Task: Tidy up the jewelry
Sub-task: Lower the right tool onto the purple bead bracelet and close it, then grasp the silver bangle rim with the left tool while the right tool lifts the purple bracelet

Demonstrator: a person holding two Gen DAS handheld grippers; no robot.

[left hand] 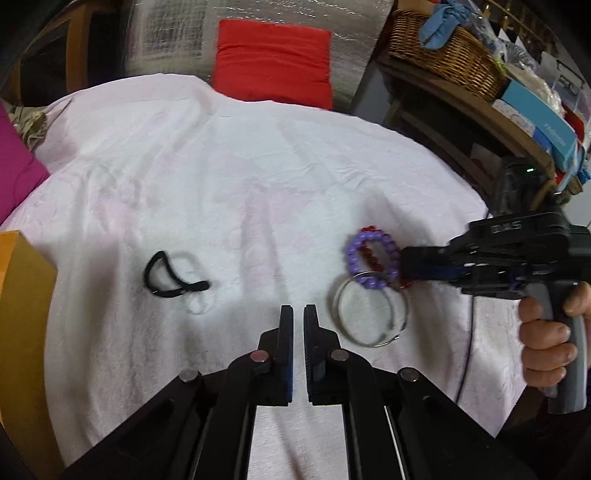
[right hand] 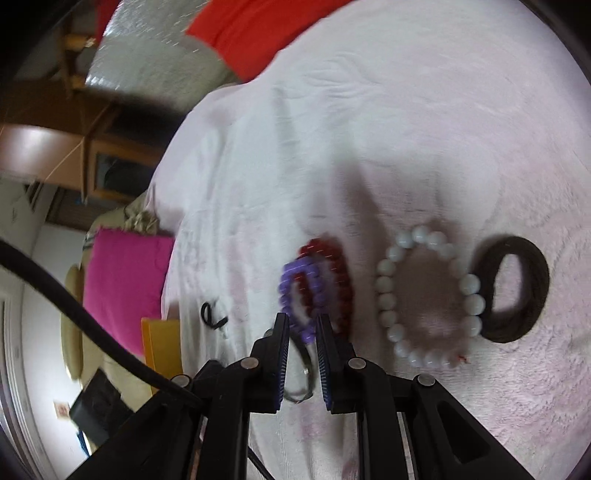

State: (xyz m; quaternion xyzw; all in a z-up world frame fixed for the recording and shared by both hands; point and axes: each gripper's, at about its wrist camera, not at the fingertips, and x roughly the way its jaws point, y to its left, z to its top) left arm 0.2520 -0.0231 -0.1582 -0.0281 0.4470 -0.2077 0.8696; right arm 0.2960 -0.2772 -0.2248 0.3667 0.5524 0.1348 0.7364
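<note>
Bracelets, purple [left hand: 355,258] over red [right hand: 341,273], lie on the desk [left hand: 221,177] at one o'clock of the closed, empty left tongs [left hand: 298,314]. Right tongs [right hand: 303,325], nearly shut, blur there; grip unclear. Wicker basket [left hand: 447,55] holds blue cloth [left hand: 441,24].

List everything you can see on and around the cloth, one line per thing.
Cloth: one, white, spread over the work surface.
Purple bead bracelet: one, purple, right of centre, lying over the red one.
Red bead bracelet: one, dark red, under the purple one.
Metal bangle: one, silver, just nearer than the purple bracelet.
White bead bracelet: one, white, right of the red one.
Brown hair tie: one, dark brown, touching the white bracelet.
Black hair tie: one, black, left side.
Red cushion: one, beyond the cloth.
Wicker basket: one, brown, shelf at right.
Left gripper: black, shut, holding nothing.
Right gripper: black, nearly closed, above the purple bracelet.
Hand: one, on the right gripper's handle.
</note>
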